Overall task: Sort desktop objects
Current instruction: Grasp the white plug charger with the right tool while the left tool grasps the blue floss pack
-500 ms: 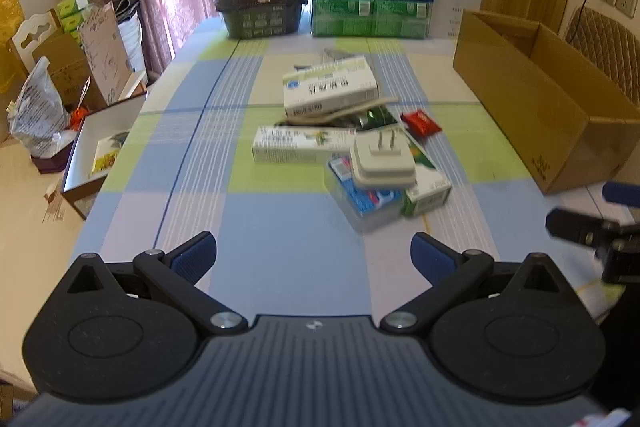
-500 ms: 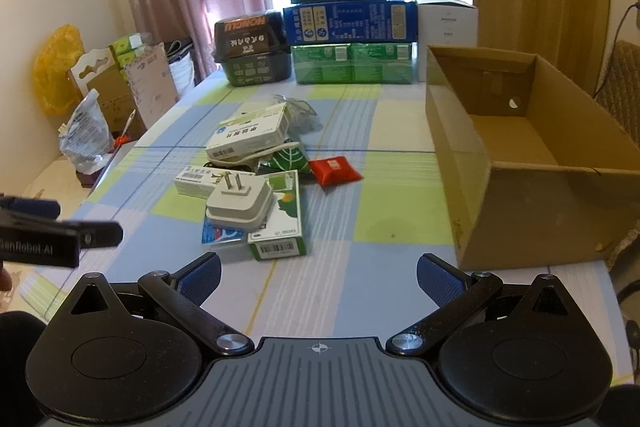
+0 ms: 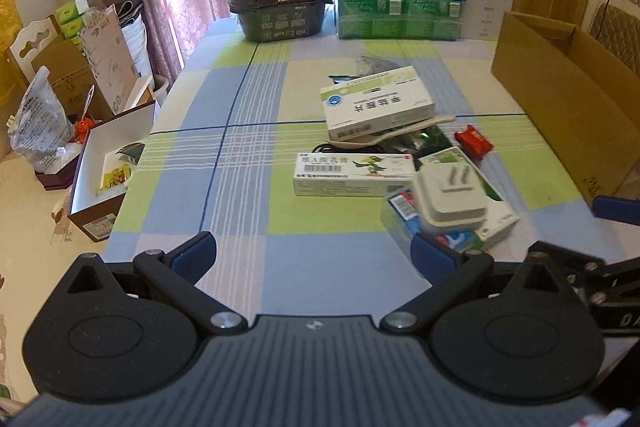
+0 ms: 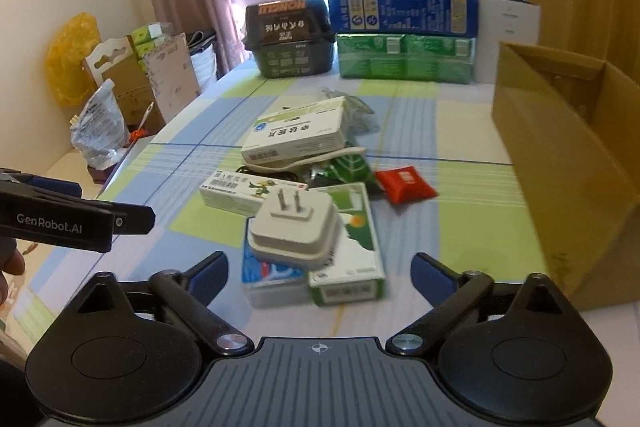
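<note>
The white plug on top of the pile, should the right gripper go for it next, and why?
Probably yes: ease the right gripper forward and down onto the white plug. Its jaws are open and empty, and the plug sits on top of the pile, just ahead, so lifting it disturbs little.

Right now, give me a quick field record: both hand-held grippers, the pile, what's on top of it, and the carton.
left hand-held gripper: open, empty, short of the pile
right hand-held gripper: open, empty, facing the plug adapter
pile: boxes, red packet, spoon, mid-table
plug adapter: on top of the nearest boxes, prongs up
carton: open, right of the pile; inside mostly hidden
</note>
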The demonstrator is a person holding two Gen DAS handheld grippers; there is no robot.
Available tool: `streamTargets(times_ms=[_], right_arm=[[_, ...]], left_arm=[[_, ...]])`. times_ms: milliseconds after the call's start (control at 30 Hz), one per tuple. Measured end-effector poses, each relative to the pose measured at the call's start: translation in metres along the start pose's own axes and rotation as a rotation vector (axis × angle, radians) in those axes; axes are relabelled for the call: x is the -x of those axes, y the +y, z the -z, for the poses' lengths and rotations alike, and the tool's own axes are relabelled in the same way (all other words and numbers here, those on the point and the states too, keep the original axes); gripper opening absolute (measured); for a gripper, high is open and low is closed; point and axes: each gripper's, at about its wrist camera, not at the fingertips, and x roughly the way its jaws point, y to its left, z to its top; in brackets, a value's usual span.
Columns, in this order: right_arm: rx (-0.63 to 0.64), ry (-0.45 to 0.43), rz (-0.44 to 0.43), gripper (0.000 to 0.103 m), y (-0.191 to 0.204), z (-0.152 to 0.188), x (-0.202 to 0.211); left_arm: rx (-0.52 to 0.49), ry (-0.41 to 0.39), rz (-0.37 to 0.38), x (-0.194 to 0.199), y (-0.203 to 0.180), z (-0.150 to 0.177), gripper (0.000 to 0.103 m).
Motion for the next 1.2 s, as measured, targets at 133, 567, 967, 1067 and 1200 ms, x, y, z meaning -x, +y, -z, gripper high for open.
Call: streamTargets(times_ms=[133,567,967,1067,1200], right_arm=[[-0.004,0.0,0.008,0.089,0.005,-0.003,-0.026],[0.005,-0.005,0.032,0.074,0.021,-0.01,-0.072],[0.017,0.016,0.081,0.063,-0.011,-0.006,-0.055],[-0.002,0.02,0.093,0.063,-0.027,-0.005,-0.046],[-0.005,0.024,0.104,0.063,-0.042,-0.003,-0.037]], left_arm=[[0.018,-0.01,0.006,-0.018,0.011,-0.005,0.102],[0.09,-0.031,0.01,-0.059,0.032,-0.012,0.102],[0.072,0.018,0.033,-0.067,0.022,-0.003,0.102],[0.06,0.015,0.05,-0.065,0.014,-0.003,0.102],[0.037,0.014,0.087,-0.064,-0.002,-0.003,0.102]])
